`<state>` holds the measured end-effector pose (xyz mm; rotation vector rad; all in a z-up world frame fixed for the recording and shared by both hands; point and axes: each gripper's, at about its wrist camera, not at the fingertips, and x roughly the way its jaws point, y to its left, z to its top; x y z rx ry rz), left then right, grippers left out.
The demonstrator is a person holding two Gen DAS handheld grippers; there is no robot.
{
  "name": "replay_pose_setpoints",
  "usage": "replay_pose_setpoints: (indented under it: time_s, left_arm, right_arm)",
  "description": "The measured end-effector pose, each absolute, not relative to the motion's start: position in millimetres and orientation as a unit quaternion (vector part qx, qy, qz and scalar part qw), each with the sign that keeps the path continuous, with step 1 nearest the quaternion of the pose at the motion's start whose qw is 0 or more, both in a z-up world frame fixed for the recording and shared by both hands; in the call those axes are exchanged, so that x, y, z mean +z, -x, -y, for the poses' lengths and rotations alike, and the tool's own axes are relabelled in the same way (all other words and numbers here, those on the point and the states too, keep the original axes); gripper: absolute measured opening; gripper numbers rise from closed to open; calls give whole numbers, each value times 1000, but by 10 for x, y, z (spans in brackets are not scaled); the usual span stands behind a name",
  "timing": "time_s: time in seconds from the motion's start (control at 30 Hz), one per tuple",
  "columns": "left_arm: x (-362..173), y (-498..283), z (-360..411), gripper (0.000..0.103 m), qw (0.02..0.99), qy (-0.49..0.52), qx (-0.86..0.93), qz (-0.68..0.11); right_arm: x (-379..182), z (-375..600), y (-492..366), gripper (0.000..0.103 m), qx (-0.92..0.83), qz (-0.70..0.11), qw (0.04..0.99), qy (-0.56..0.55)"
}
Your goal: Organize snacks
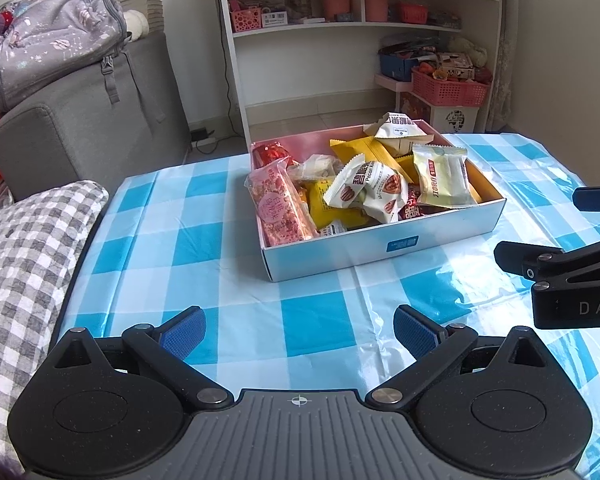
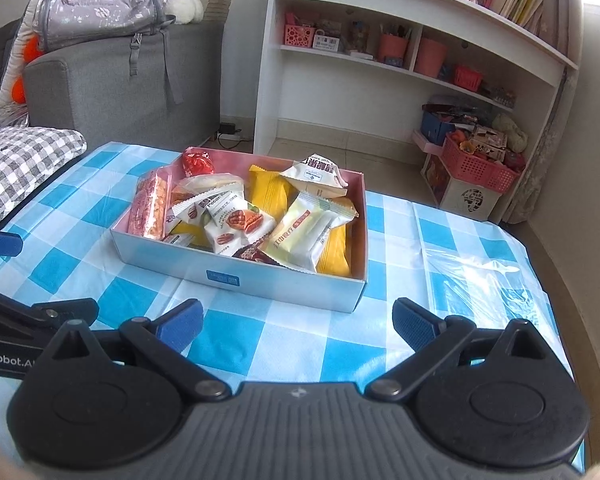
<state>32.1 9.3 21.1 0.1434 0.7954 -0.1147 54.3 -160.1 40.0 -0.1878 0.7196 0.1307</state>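
Left black plastic two-finger claw [image 1: 299, 330]: blue ribbed fingertip pads [image 1: 184, 330], silver pivot screws, round black side housings, grey ribbed centre plate with a white crosshair mark. Right black plastic two-finger claw [image 2: 298, 326]: same build; its side shows white "DAS" lettering, the left's "nRobot.A".

I am viewing a blue-and-white checked plastic tablecloth [image 1: 312, 320] carrying a pale blue cardboard box with a pink interior [image 1: 380, 248]. Inside I am seeing a pink speckled bar wrapper [image 1: 278, 204], yellow packets [image 2: 270, 196], a white pecan packet with red-brown print [image 2: 236, 224] and a shiny red wrapper [image 2: 198, 164]. A grey-and-white gingham cushion [image 1: 24, 248] is showing leftward.
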Motion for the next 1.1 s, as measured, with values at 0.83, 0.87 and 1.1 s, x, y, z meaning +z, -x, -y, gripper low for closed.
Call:
replay_pose_setpoints:
  time_s: [0.83,0.87,1.1]
  left_arm:
    - [221,-337,-100,101,918,-63,-55,-389]
    - [220,-337,-102,101,918,-63,-55,-389]
    - [218,-338,-100,101,917,-62,-56,-390]
  right_arm:
    - [341,1579,-590,101,60,-375,921,91]
    - [340,1578,-588,101,61,-375,921,91]
    - [343,1591,-597,101,59,-377,920,88]
